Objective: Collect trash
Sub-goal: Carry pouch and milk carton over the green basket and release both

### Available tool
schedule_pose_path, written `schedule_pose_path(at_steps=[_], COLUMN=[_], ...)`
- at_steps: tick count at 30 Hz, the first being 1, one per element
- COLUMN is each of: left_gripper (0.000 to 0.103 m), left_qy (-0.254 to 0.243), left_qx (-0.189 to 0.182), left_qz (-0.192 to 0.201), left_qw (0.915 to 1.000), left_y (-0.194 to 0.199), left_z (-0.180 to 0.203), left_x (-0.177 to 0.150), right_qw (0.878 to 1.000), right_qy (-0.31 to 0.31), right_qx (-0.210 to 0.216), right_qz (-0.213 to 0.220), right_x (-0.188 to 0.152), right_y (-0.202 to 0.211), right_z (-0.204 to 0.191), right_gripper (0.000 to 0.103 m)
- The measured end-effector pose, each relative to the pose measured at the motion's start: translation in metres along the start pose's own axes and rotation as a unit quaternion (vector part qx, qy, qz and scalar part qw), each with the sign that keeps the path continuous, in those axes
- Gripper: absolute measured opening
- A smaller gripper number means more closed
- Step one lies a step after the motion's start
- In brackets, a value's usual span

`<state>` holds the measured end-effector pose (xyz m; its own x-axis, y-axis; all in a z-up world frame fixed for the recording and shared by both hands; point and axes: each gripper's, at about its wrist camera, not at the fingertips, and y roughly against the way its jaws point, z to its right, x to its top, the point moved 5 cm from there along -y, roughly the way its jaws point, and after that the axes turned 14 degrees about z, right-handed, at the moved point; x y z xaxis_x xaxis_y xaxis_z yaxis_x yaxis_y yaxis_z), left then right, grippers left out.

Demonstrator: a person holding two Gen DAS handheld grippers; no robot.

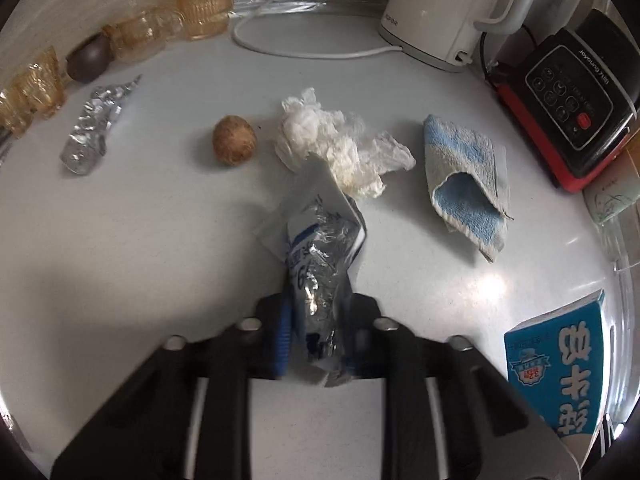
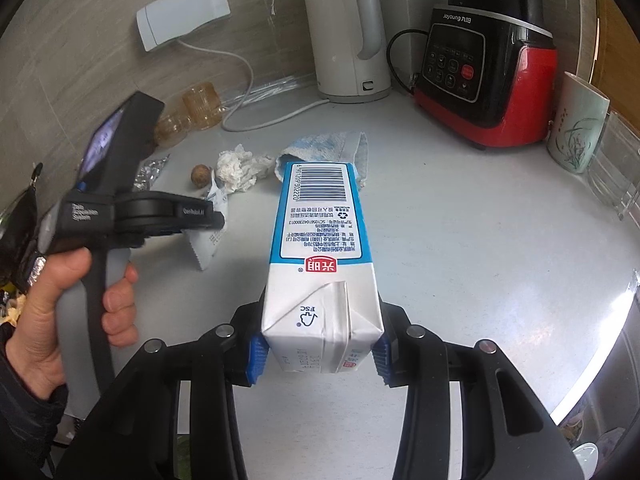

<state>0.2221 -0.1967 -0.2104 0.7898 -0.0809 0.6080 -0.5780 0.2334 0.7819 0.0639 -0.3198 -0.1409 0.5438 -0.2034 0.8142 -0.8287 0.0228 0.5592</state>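
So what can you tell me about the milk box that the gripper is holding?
The milk carton is a tall paper box, white with a blue border. It has a barcode, small printed text, a red logo and a folded, glued end flap. It looks whole, not crushed. The right gripper clamps it near that folded end between blue ridged pads, holding it lengthwise, pointing away over the white counter. Nothing else seems to touch it.

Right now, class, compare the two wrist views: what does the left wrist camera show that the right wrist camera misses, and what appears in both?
Left wrist only: the dark brown pot beside the amber glasses.

Right wrist only: the wall socket, the painted cup and the person's left hand.

Both: milk carton, crumpled tissue, blue cloth, kettle, red blender, brown ball, and foil wrapper.
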Motion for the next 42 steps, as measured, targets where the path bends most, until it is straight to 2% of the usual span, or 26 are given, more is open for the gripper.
schedule_pose_path(at_steps=[3,9,17,22,30,42], left_gripper=[0.012,0.012,0.012,0.012,0.012,0.013], left_qy=[-0.022,-0.045,-0.039,-0.04,-0.048,-0.057], left_qx=[0.007,0.004,-0.012,-0.007,-0.015,-0.043], left_qz=[0.01,0.021,0.018,0.014,-0.002,-0.034], left_qw=[0.9997,0.9988,0.999,0.9991,0.9987,0.9969], left_y=[0.006,0.038,0.102,0.145,0.2,0.241], left_z=[0.002,0.001,-0.026,-0.047,-0.057,-0.043], left_x=[-0.002,-0.015,-0.047,-0.08,-0.142,-0.227], right_qw=[1.0,1.0,0.999,0.999,0.996,0.993], right_qy=[0.0,0.001,0.006,0.004,0.031,0.048], right_qx=[0.008,0.018,0.035,0.053,0.082,0.1], right_qz=[0.004,0.006,-0.003,-0.014,-0.021,-0.035], right_x=[0.001,0.001,-0.016,-0.034,-0.062,-0.105], right_y=[0.004,0.015,0.049,0.08,0.129,0.184], right_z=[-0.003,-0.012,-0.035,-0.05,-0.076,-0.088], right_gripper=[0.042,0.042,0.042,0.042,0.042,0.042])
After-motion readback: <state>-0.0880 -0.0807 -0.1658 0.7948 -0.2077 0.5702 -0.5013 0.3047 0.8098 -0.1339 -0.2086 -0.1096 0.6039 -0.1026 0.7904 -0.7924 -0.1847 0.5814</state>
